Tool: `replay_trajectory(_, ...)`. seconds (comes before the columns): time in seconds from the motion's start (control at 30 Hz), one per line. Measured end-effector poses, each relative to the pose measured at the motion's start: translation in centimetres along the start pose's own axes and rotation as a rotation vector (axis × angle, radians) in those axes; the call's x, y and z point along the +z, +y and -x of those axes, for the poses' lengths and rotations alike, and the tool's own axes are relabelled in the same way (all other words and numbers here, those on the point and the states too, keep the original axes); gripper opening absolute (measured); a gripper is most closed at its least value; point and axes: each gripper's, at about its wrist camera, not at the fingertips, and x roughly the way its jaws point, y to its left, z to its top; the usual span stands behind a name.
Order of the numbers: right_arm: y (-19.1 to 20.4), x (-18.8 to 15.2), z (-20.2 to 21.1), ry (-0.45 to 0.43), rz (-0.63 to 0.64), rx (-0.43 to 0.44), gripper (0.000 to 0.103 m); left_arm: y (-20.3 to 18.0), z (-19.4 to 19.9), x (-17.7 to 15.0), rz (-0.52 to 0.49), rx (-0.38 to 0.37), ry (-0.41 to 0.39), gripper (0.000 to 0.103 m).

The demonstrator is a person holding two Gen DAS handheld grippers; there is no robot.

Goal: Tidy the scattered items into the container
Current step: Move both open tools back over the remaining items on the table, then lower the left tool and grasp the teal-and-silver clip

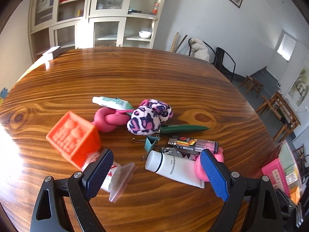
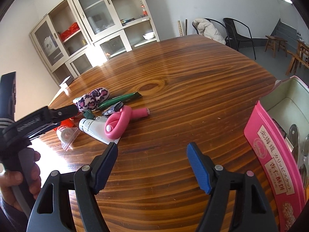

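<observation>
Where the wood grain runs widest, tabletop (image 1: pixel 173 77): a glossy brown slab that carries a loose heap of small things, with strong glare at its left side.
Container (image 2: pixel 270 154): a pink tin with Japanese print, at the right edge of the tabletop in the right wrist view; its pale inside already holds a few metal pieces, too cropped to name.
Left tool (image 1: pixel 156 171): jaws wide, nothing pressed between the blue pads; it hangs low over the near end of the heap, one finger in front of the bagged roll, the other in front of the pink loop. A hand (image 2: pixel 17 176) grips its handle.
Right tool (image 2: pixel 152 166): jaws standing apart over bare wood, holding nothing, between the heap and the container.
Orange block (image 1: pixel 74 135): a moulded toy block, at the left of the heap, tilted.
White tube (image 1: pixel 173 169): lies on its side between the left tool's fingers, cap toward the left.
Leopard plush (image 1: pixel 148 118): pink, white and navy, in the middle of the heap.
Pink loop (image 2: pixel 120 122): a bent rubbery piece resting on the white tube.
Bagged roll (image 1: pixel 117 179): white and red, in a clear bag.
Green pen (image 1: pixel 185 128): beside the plush.
Lighter (image 1: pixel 193 144): just behind the white tube.
Binder clip (image 1: pixel 151 142): teal, near the lighter.
</observation>
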Motion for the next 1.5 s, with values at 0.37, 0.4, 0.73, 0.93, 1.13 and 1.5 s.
replay_trajectory(0.37, -0.1, 0.0, -0.5, 0.029, -0.015, 0.019, 0.078, 0.4, -4.4, 0.6, -0.038, 0.159, -0.01, 0.093)
replay_trajectory(0.4, -0.1, 0.0, -0.5, 0.03, -0.015, 0.02, 0.078, 0.3, -4.6, 0.6, -0.053, 0.174, -0.012, 0.091)
replay_trajectory(0.73, -0.1, -0.2, -0.4, 0.023, -0.012, 0.014, 0.078, -0.1, -4.7, -0.4, -0.105, 0.103, 0.011, 0.041)
replay_trajectory(0.93, -0.2, 0.1, 0.0, 0.003, -0.01, 0.007, 0.078, 0.5, -2.9, -1.7, -0.091, 0.091, 0.004, 0.041)
replay_trajectory(1.13, -0.2, 0.2, 0.2, -0.009, -0.003, 0.006, 0.078, 0.9, 0.0, -2.9, -0.09, 0.088, -0.029, 0.041)
replay_trajectory(1.5, 1.0, -0.3, 0.1, -0.045, 0.06, 0.011, 0.078, 2.0, 4.8, -7.2, -0.075, 0.059, -0.038, 0.041)
